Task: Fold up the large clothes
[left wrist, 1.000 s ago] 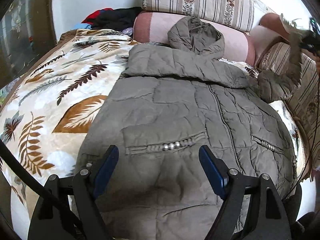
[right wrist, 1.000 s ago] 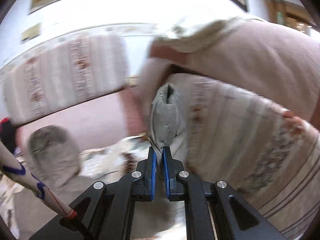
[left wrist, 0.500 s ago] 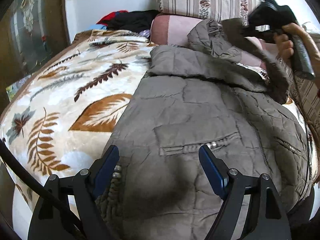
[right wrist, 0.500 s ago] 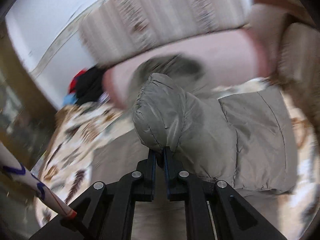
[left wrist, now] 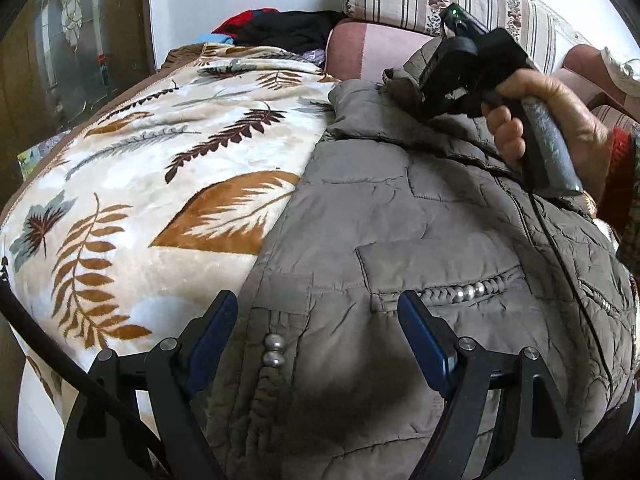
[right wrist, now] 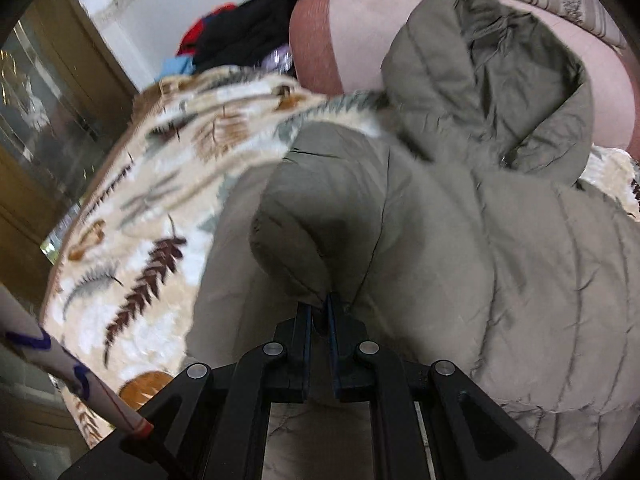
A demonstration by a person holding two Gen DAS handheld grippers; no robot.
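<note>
Olive quilted jacket (left wrist: 420,240) lies front-up on the leaf-print blanket (left wrist: 152,184), hood (right wrist: 500,80) toward the pink bolster (left wrist: 360,52) at 12 o'clock. It seems spread flat so the sleeves can be folded across the chest. One sleeve cuff (right wrist: 296,240) is pinched in the right gripper (right wrist: 318,312), jaws clamped together on the fabric, held over the chest at 1 o'clock in the left view. The left gripper (left wrist: 316,332) hovers with jaws wide apart over the hem, which runs from 6 toward 12 o'clock ahead of it.
</note>
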